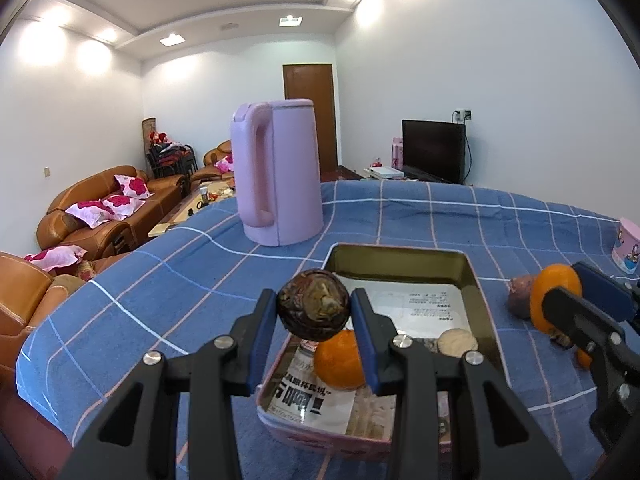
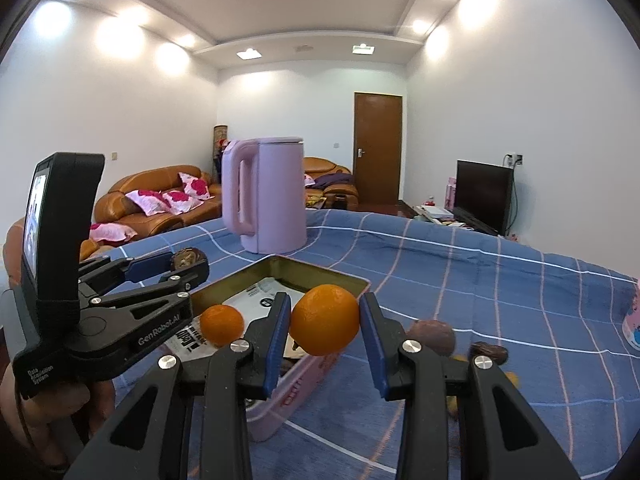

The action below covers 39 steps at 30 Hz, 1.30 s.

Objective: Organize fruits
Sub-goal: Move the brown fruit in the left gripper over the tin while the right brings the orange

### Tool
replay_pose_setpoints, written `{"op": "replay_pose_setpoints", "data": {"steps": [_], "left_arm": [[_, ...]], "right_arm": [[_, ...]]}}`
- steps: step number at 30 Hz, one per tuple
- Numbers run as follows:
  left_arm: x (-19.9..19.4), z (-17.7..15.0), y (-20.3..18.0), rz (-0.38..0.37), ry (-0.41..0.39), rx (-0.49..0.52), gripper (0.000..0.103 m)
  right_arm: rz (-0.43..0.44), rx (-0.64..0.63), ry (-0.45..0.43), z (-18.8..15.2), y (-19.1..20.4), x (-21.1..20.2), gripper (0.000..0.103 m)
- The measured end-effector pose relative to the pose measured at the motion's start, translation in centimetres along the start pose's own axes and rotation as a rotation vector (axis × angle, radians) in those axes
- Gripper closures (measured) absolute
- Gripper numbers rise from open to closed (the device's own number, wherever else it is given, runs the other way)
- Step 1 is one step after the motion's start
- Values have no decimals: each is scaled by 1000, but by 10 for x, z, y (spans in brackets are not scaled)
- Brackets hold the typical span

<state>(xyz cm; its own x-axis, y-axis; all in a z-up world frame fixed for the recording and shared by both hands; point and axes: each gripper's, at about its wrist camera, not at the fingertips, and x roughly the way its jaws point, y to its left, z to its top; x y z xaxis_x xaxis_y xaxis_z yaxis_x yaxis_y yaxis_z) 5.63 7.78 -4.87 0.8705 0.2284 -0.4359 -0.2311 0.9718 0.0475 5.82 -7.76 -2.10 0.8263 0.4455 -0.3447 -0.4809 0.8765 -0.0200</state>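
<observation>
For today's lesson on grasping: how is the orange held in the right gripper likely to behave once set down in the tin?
The orange looks round and smooth, so it may roll across the tin on its flat paper lining. Its skin probably yields slightly. The right gripper pinches it at its sides, so it could slip.

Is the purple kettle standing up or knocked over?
Standing up. The purple kettle sits on its flat base on the blue checked cloth, lid on top, handle running straight up and down.

Dark wrinkled fruit held above pink tin, 1 orange inside, another orange held aloft
</observation>
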Motion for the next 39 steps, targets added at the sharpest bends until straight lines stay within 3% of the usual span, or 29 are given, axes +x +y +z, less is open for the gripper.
{"op": "replay_pose_setpoints", "data": {"steps": [13,39], "left_arm": [[8,-5,14,-10,62,-16,63],[17,-14,1,-22,138,61,62]], "right_arm": [[59,-37,70,2,24,26,65],[116,-17,216,-2,23,51,65]]}}
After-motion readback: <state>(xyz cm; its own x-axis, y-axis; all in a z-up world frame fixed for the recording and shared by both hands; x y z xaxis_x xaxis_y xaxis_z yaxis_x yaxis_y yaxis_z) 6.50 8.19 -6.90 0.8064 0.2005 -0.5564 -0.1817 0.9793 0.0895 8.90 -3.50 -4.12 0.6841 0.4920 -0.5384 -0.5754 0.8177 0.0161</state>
